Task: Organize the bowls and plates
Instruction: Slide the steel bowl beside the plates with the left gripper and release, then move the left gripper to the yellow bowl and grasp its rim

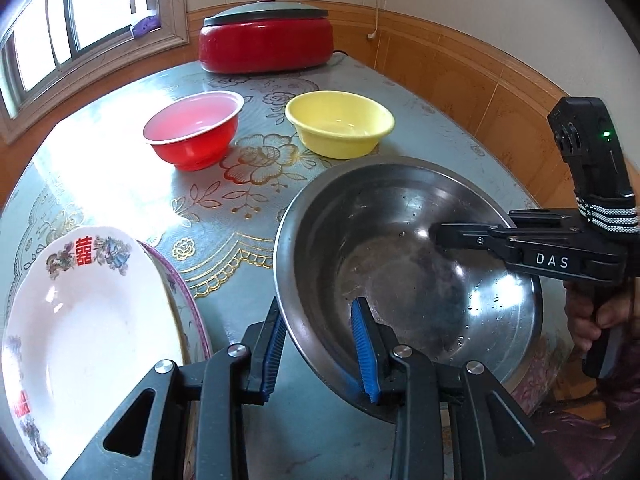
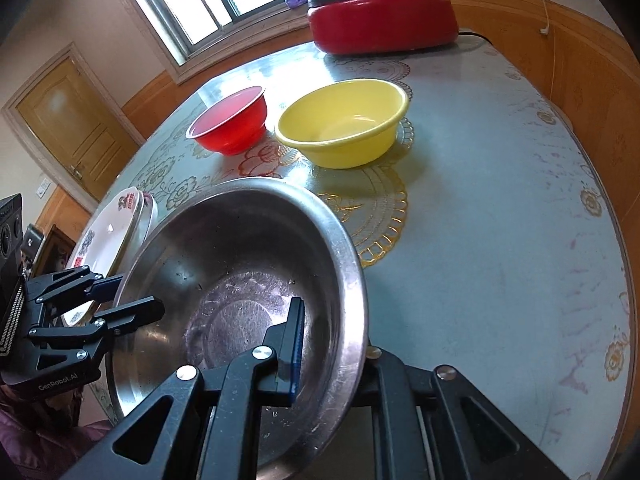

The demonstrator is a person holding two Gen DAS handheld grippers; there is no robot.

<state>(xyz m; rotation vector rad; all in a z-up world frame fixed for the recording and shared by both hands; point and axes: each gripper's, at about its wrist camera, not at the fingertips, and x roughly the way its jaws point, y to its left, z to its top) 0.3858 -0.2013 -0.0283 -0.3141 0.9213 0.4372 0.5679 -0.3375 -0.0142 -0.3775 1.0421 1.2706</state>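
- The left hand-held gripper [image 1: 320,344] is clamped on the near rim of the metal bowl [image 1: 400,272]: one blue pad inside, one outside.
- The right hand-held gripper [image 2: 332,344] pinches the bowl's other rim the same way.
- The metal bowl sits tilted, near the front of the desk [image 1: 248,208].
- White plates [image 1: 92,320] are stacked just beside it.
- Farther back stand a red bowl [image 1: 194,130] and a yellow bowl [image 1: 340,124], side by side.
- A red cooker [image 1: 266,36] with a lid sits at the far edge.
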